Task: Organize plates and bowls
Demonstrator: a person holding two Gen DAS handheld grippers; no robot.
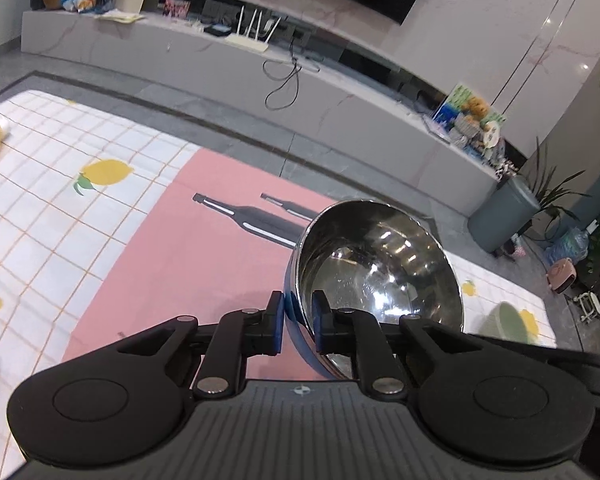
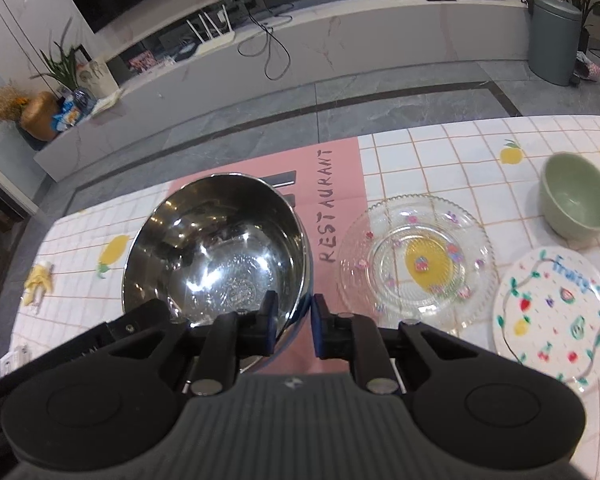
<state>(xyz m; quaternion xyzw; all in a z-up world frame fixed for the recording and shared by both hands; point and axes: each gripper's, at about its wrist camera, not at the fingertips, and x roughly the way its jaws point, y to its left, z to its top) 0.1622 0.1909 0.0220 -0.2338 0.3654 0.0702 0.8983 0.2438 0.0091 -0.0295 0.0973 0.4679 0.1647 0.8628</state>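
A shiny steel bowl (image 1: 380, 272) with a blue outer wall hangs tilted over the pink placemat (image 1: 160, 260). My left gripper (image 1: 299, 310) is shut on its near rim, one pad inside and one outside. In the right wrist view the same steel bowl (image 2: 220, 248) fills the centre left, and my right gripper (image 2: 295, 310) is shut on its right rim. A clear glass plate (image 2: 416, 260) with flower dots, a white plate (image 2: 552, 312) painted with fruit and a green bowl (image 2: 576, 200) sit on the table to the right.
The table wears a white checked cloth (image 2: 440, 160) with lemons. A banana peel (image 2: 40, 280) lies near its left end. The green bowl (image 1: 504, 320) shows behind the steel one. Beyond the table edge are grey floor, a long low cabinet (image 1: 340, 92) and a grey bin (image 2: 552, 40).
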